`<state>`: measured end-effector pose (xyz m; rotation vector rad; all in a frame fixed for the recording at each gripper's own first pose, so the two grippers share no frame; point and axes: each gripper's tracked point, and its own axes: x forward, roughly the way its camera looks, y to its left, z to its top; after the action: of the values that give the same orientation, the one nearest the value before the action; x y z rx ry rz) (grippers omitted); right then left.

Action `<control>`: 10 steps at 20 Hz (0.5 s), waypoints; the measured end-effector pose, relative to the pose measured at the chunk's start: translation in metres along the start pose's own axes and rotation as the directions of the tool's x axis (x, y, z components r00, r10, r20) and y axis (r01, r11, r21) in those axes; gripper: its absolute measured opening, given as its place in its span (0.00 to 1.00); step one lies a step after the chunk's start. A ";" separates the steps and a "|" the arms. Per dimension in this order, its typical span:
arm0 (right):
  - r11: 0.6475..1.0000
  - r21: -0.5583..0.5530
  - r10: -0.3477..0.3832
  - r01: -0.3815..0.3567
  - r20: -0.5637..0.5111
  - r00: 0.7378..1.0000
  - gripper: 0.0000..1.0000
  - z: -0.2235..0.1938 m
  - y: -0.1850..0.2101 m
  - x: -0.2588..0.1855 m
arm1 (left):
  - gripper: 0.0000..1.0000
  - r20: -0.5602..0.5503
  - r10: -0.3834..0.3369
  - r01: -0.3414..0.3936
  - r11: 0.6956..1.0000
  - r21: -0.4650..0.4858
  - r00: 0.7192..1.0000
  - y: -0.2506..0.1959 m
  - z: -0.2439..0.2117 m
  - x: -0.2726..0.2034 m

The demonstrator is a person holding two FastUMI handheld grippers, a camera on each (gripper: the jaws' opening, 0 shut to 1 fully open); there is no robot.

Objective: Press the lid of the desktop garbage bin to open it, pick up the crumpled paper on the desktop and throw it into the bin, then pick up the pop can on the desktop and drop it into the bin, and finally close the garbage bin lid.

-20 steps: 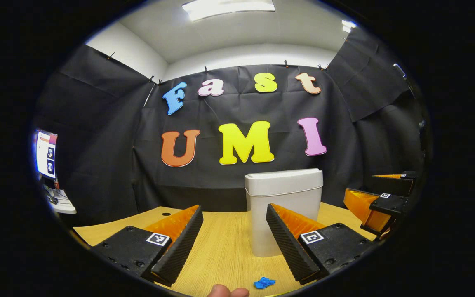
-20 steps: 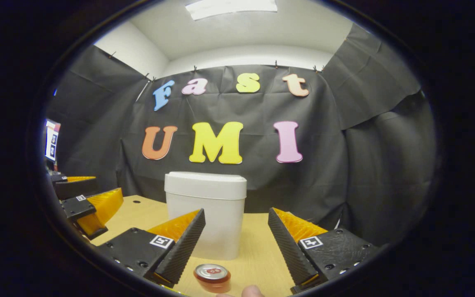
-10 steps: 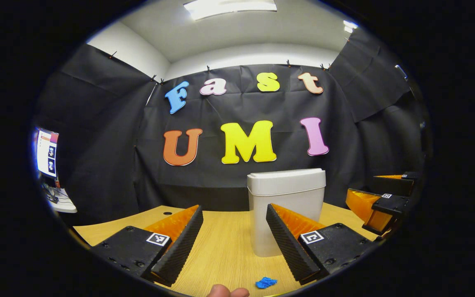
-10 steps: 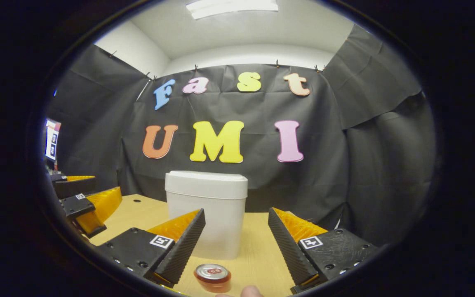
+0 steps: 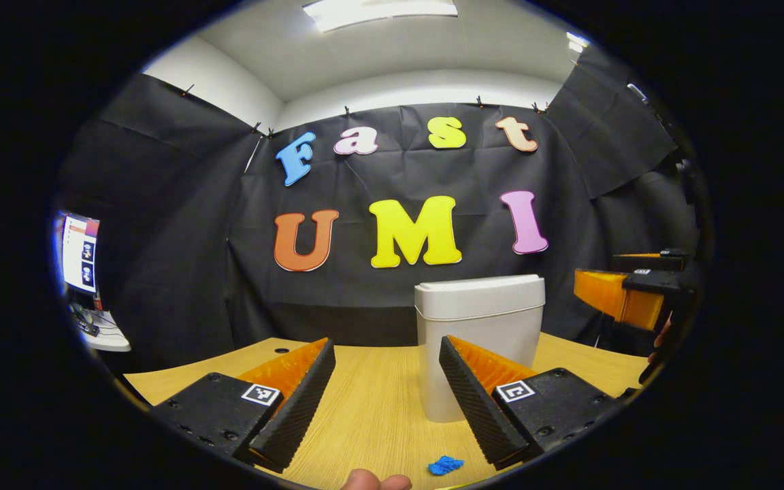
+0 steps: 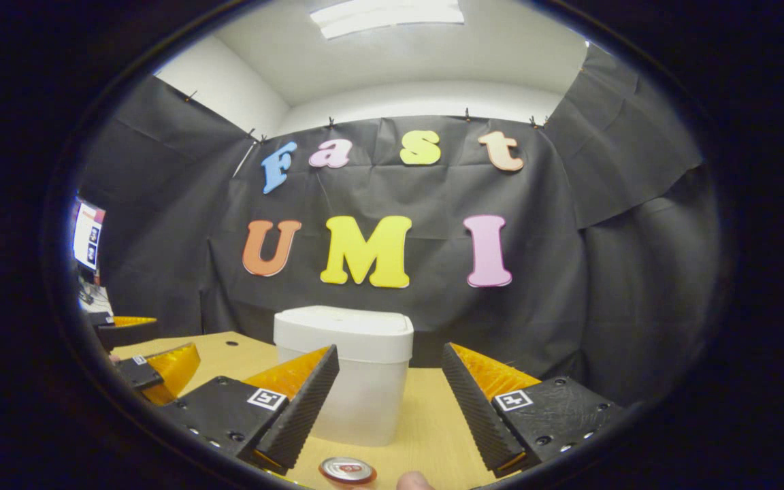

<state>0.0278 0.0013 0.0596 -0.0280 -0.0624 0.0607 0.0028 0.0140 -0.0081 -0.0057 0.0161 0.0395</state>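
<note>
A white garbage bin (image 5: 479, 344) with its lid down stands on the wooden desk (image 5: 371, 415). In the left gripper view my left gripper (image 5: 386, 398) is open and empty, short of the bin, with a blue crumpled paper (image 5: 445, 465) on the desk just below it. The right gripper (image 5: 627, 294) hangs at the far right, raised above the desk. In the right gripper view my right gripper (image 6: 389, 401) is open and empty before the bin (image 6: 358, 371), and a red pop can (image 6: 346, 470) stands upright near the bottom edge. The left gripper (image 6: 150, 364) shows low at the left.
Black cloth walls close the booth behind and beside the desk. A screen (image 5: 79, 253) stands at the far left over a small white shelf. A fingertip (image 5: 373, 480) shows at the bottom edge of the left gripper view.
The right gripper has risen: it sits higher in the left gripper view, and bin and can have dropped lower in its own view. The left gripper has barely moved.
</note>
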 end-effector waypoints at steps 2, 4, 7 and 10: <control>1.000 -0.008 0.020 -0.020 -0.002 1.000 0.97 0.018 0.000 0.016 | 0.99 0.000 0.006 -0.006 1.000 0.001 1.000 0.004 0.000 0.000; 0.999 0.006 0.047 -0.047 -0.020 0.999 0.95 0.032 0.001 0.038 | 0.99 -0.007 0.014 -0.014 1.000 0.006 1.000 0.006 -0.002 0.003; 0.998 -0.009 0.054 -0.055 -0.056 0.997 0.95 0.042 0.000 0.080 | 0.99 -0.013 0.021 -0.021 1.000 0.013 1.000 0.010 -0.005 0.003; 0.997 0.005 0.083 -0.083 -0.129 0.988 0.87 0.028 0.014 0.114 | 0.99 -0.021 0.025 -0.025 1.000 0.015 0.999 0.011 -0.008 0.007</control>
<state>0.1387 0.0225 0.0941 -0.0351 0.0681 0.1421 0.0088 0.0257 -0.0165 0.0091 0.0380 0.0642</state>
